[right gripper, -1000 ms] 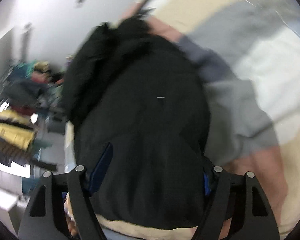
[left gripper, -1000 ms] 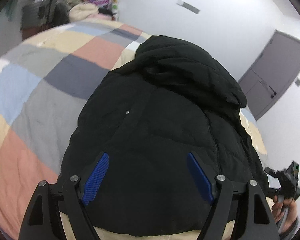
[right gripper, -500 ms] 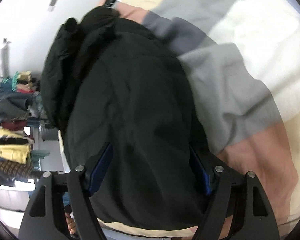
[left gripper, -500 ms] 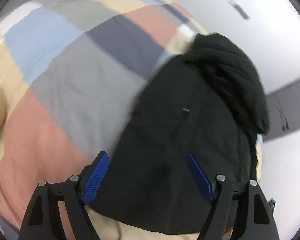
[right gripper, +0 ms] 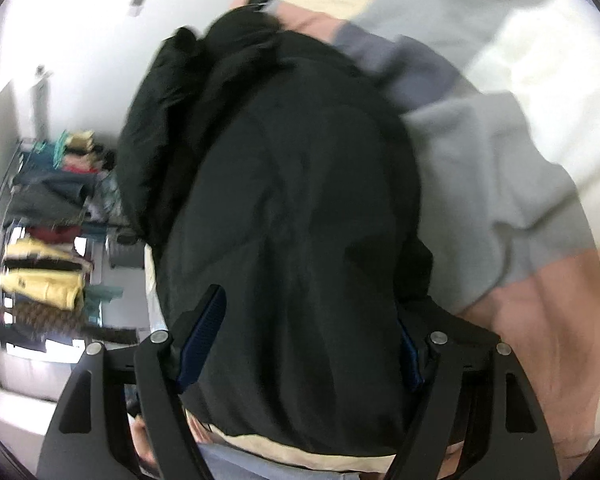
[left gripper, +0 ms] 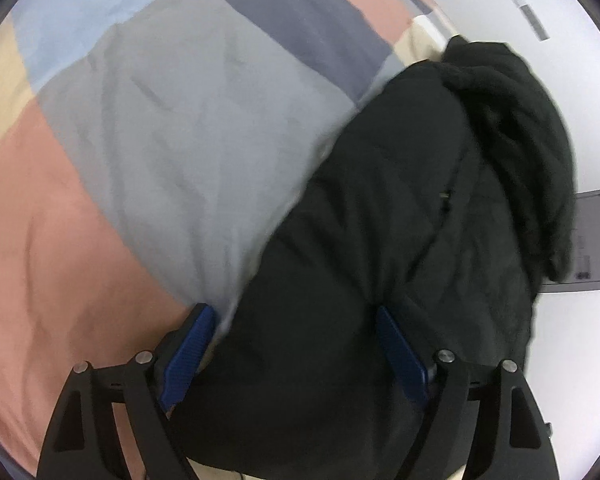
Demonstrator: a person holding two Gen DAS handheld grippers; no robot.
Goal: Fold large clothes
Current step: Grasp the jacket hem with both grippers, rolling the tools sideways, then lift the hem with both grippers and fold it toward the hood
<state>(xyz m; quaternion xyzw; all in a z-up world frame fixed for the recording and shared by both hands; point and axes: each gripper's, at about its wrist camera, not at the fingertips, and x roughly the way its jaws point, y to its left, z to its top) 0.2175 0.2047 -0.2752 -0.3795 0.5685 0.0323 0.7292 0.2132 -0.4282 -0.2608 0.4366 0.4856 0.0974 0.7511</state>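
Now the left claw (left gripper: 292, 344) has swung to the black jacket (left gripper: 400, 260)'s hem corner on the bed (left gripper: 140, 140), jaws wide, unclamped; right claw (right gripper: 312, 344) straddles it, gaping, ready to grasp.

Matt black quilted cloth on soft, creased patchwork cotton.

Between the fingers of the left gripper (left gripper: 290, 344): jacket (left gripper: 380, 280) of dull black stitched padding, with a rougher, fleecy-looking hood (left gripper: 520, 136) at its far end. Under and to the left: quilt (left gripper: 160, 152) of smooth, lightly wrinkled matt fabric in grey, pink and blue blocks. Fingers of matt black plastic, ribbed blue rubbery pads (left gripper: 186, 354), shiny metal rivets. Same build on the right gripper (right gripper: 304, 340); beyond its left finger, hanging clothes (right gripper: 44, 276), blurred.
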